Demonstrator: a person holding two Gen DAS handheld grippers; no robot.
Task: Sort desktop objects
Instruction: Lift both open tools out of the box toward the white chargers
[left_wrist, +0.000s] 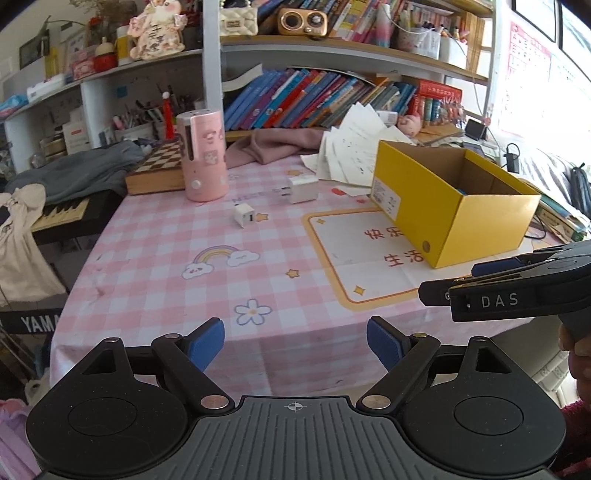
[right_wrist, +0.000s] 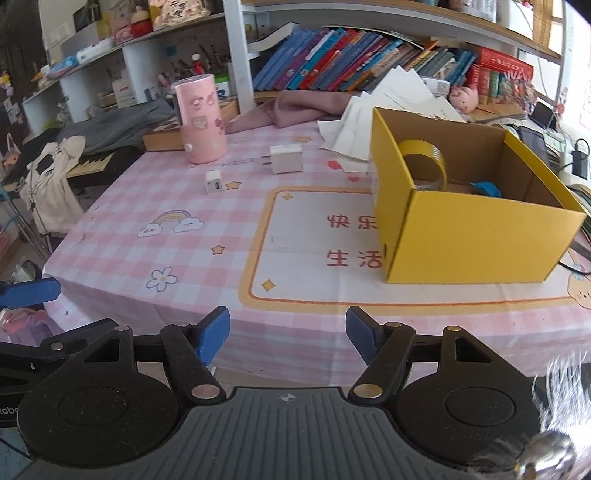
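Note:
A yellow cardboard box (left_wrist: 458, 206) stands open on the pink checked tablecloth (left_wrist: 166, 240); in the right wrist view the box (right_wrist: 476, 236) holds a roll of yellow tape (right_wrist: 424, 162) and a blue item (right_wrist: 487, 188). A small white charger cube (left_wrist: 244, 215) (right_wrist: 214, 182) and a larger white plug adapter (left_wrist: 301, 189) (right_wrist: 285, 158) lie near a pink cylinder (left_wrist: 205, 157) (right_wrist: 201, 118). My left gripper (left_wrist: 295, 345) is open and empty above the table's near edge. My right gripper (right_wrist: 288, 338) is open and empty; it shows from the side in the left wrist view (left_wrist: 480, 284).
A chessboard box (left_wrist: 155, 170) and grey clothing (left_wrist: 85, 171) sit at the back left, a pink cloth (left_wrist: 273, 144) and loose papers (left_wrist: 351, 147) at the back. Bookshelves (left_wrist: 332, 96) rise behind. A keyboard (left_wrist: 62, 216) stands left of the table.

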